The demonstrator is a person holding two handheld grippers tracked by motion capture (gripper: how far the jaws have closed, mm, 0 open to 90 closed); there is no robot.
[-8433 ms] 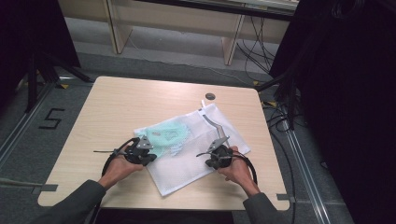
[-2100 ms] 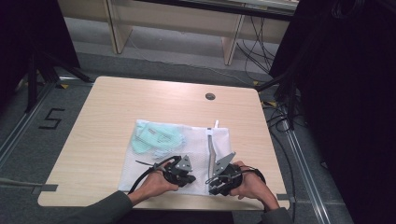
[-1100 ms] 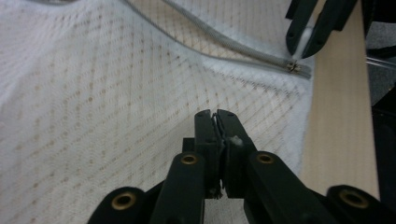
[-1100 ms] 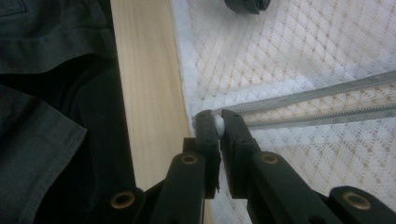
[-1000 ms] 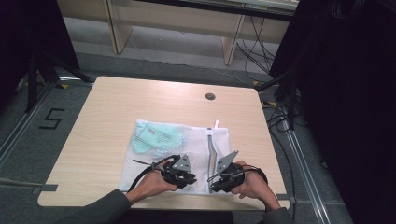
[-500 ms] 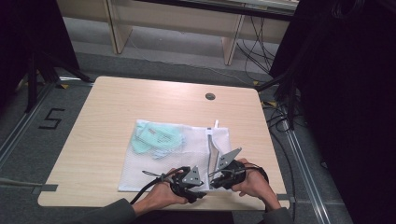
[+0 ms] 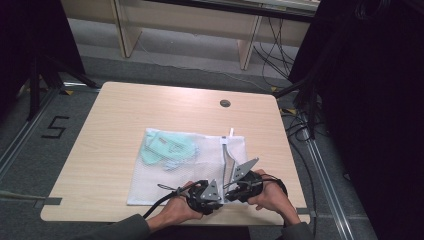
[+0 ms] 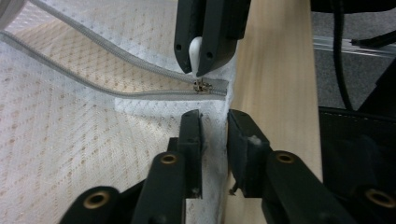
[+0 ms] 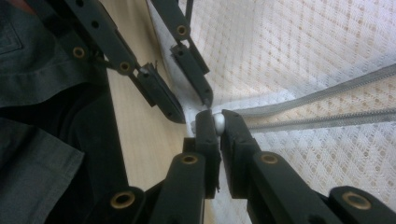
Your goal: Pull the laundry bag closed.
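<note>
High view: a white mesh laundry bag lies flat on the tabletop, a pale green garment inside its far left part; both claws sit at the bag's near right corner, the left claw just left of the right claw, almost touching. The open zipper runs from that corner away toward the far edge, so its long axis points away from the person. Left claw view: the zipper's closed end and its small metal slider lie just ahead of the left claw, the two zipper tapes spreading off to the upper left; the left jaws stand partly open astride the bag's corner hem, mesh between them, and have just been closing, though the pads do not yet look pressed on the cloth. The right claw comes in from above, pinching the white pull tab. Right claw view: the right claw is clamped tight on the white pull tab, tapes leading off right; the left claw's tips hover just beyond at the corner. Judgement: pulling the tab along the tapes needs the left claw anchoring this corner.
</note>
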